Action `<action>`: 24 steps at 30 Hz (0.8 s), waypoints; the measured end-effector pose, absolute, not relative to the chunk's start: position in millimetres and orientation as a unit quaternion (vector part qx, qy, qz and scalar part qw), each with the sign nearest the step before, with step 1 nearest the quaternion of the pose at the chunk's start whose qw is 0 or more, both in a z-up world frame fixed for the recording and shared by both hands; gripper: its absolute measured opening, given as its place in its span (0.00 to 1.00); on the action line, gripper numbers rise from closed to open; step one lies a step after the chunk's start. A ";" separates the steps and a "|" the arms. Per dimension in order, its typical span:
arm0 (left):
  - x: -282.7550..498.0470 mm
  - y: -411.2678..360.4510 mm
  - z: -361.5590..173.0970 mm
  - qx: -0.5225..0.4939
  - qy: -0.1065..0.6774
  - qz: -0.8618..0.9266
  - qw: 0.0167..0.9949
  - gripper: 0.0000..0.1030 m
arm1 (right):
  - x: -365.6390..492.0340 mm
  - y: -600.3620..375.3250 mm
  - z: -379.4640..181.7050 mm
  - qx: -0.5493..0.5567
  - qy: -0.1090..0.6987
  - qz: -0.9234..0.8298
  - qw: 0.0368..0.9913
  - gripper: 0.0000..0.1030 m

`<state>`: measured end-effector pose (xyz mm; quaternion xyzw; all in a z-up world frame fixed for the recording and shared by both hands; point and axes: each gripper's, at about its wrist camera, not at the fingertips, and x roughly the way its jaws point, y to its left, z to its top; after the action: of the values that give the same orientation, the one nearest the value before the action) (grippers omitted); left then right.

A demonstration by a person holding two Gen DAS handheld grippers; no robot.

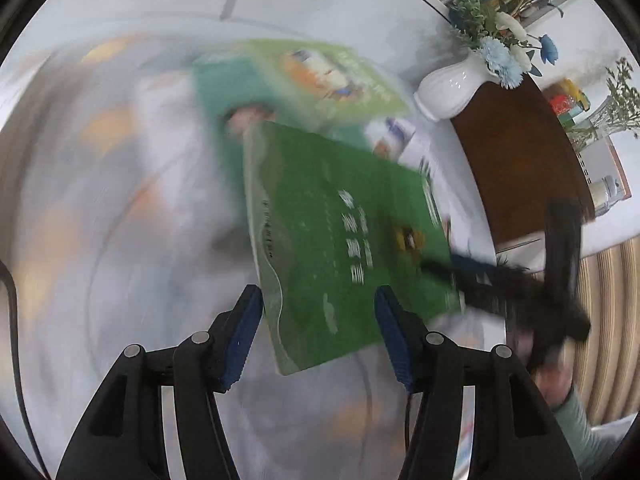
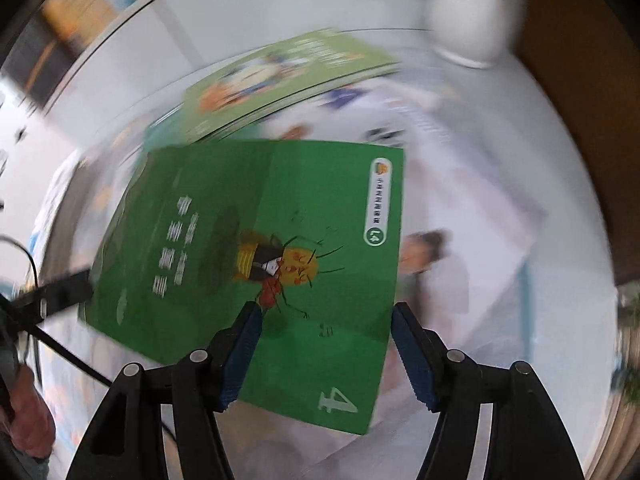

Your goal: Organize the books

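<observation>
A dark green book (image 1: 344, 240) with a cartoon insect on its cover (image 2: 280, 256) is lifted above the table, sharp while the background is blurred. My left gripper (image 1: 318, 300) and my right gripper (image 2: 326, 312) each have their jaws standing wide, with the book's edge running between them. The right gripper's dark body (image 1: 516, 280) reaches the book's far corner in the left wrist view. The left gripper's dark body (image 2: 60, 292) meets the book's left edge in the right wrist view. A light green book (image 1: 320, 76) lies beyond, also in the right wrist view (image 2: 288, 72).
A white vase of blue and white flowers (image 1: 452, 88) stands on the white table (image 1: 300, 0) by a brown surface (image 1: 520, 160). More books and white papers (image 2: 440, 152) lie blurred under the lifted book. A glass vase (image 1: 616, 116) stands at the far right.
</observation>
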<state>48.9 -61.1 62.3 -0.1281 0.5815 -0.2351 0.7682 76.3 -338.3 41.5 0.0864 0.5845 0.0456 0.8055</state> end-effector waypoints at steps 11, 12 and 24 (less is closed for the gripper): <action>-123.8 6.3 48.1 -0.209 0.630 -0.250 0.705 0.53 | 63.2 -216.0 45.4 0.072 0.559 0.194 0.803 0.58; -122.7 13.5 54.7 -0.205 0.614 -0.238 0.724 0.53 | 56.0 -216.8 50.6 0.076 0.553 0.198 0.806 0.58; -53.4 71.6 19.4 -0.195 0.574 -0.085 0.791 0.39 | -55.0 -221.8 20.0 0.107 0.619 0.183 0.756 0.49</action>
<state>-53.4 71.6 19.4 -0.1949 0.5736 -0.0848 0.7911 -55.0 -221.8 20.0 0.1069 0.6190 0.1830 0.7563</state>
